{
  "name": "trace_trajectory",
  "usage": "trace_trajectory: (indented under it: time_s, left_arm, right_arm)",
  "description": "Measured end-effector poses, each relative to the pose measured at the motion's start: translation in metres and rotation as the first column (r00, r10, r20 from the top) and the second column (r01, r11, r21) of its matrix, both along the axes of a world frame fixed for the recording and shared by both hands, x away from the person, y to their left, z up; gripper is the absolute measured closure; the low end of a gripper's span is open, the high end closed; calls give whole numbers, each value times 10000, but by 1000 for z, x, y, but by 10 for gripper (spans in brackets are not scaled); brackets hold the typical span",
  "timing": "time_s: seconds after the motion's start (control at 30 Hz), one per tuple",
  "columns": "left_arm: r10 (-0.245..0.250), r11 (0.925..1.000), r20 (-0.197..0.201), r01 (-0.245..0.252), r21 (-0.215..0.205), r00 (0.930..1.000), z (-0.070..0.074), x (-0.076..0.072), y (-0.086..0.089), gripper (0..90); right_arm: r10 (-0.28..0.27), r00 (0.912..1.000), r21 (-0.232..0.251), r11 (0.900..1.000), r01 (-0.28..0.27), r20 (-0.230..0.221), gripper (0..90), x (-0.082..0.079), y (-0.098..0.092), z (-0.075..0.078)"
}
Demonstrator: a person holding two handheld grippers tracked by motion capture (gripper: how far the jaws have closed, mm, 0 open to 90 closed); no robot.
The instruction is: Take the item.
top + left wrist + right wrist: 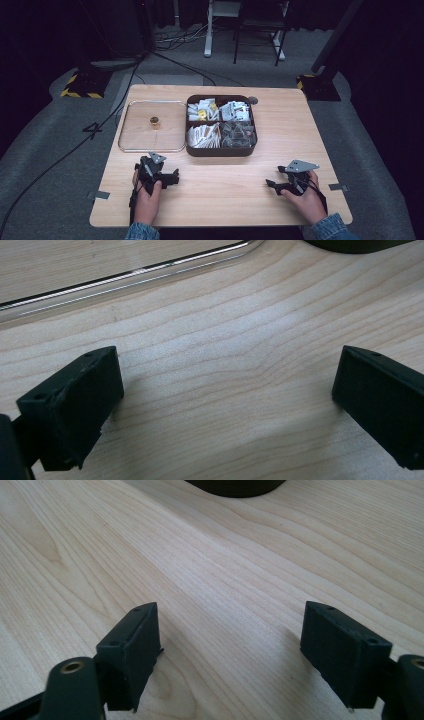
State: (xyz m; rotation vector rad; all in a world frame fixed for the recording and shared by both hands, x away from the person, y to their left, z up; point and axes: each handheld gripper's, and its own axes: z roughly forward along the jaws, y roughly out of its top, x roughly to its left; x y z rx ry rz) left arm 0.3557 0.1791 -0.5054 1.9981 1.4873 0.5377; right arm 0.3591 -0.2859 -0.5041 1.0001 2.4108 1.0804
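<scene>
A dark brown box (220, 149) with compartments of sachets and packets sits at the table's middle back. Its clear lid (151, 126), with a small brass knob (154, 120), lies flat to the left of it. My left gripper (171, 178) rests near the front left of the table, open, with bare wood between its jaws (227, 395). My right gripper (271, 185) rests at the front right, also open over bare wood (230, 645). The lid's rim (125, 277) runs along the top of the left gripper view, and the box's edge (235, 487) along the top of the right gripper view.
The wooden table (220, 200) has bare wood between the two grippers and in front of the box. Beyond the table lie floor cables (170, 55), yellow-black striped stand bases (80, 85) and a white table frame (210, 30).
</scene>
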Motion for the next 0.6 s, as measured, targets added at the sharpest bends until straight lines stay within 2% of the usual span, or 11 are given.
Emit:
trace_trajectory:
  time_s: [0.47,0.6]
  left_arm:
    - [-249,9997,-4,249,-31,9997,0,-1,0,1]
    - [-356,9994,-7,356,0,9994,0,0,1,1]
  right_arm:
    - [185,9998,-39,9998,-185,-61,187,2,2,0]
    - [20,10000,-109,9999,-20,-46,169,2,2,0]
